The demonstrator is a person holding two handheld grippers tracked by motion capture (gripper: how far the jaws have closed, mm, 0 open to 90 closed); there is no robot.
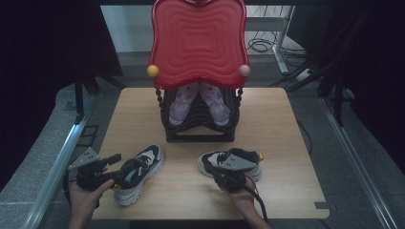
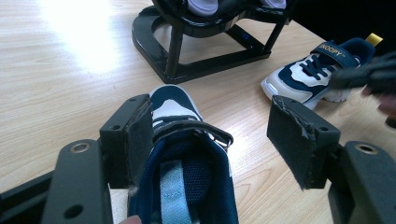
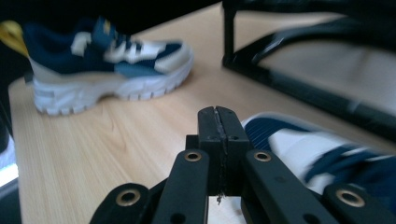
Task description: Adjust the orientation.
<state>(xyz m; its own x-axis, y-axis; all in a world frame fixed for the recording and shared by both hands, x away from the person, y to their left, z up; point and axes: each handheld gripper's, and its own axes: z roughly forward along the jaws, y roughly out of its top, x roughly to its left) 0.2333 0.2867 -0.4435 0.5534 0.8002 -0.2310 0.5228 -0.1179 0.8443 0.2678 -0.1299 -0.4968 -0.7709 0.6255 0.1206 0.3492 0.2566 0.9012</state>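
Looking down from the high view, there are two navy-and-white sneakers on the wooden table (image 1: 286,138). The left sneaker (image 1: 138,174) sits at about 7 o'clock on the table, toe pointing toward 1 o'clock. The left tongs (image 1: 116,171) are at its heel end, and in the left gripper view they're spread wide, one pad just beside the collar of the shoe (image 2: 182,172) and the other well off to the side, not touching anything.

The right sneaker (image 1: 229,162) lies around 5 o'clock, toe toward 9 o'clock, yellow heel tab at the far end. The right tongs (image 1: 228,177) are just beside its near side; in the right gripper view (image 3: 218,135) they're pressed together with nothing between them.

At 12 o'clock stands a black shoe rack (image 1: 198,129) with a pair of lilac shoes (image 1: 198,102) tucked in, under a red wavy top (image 1: 198,40).
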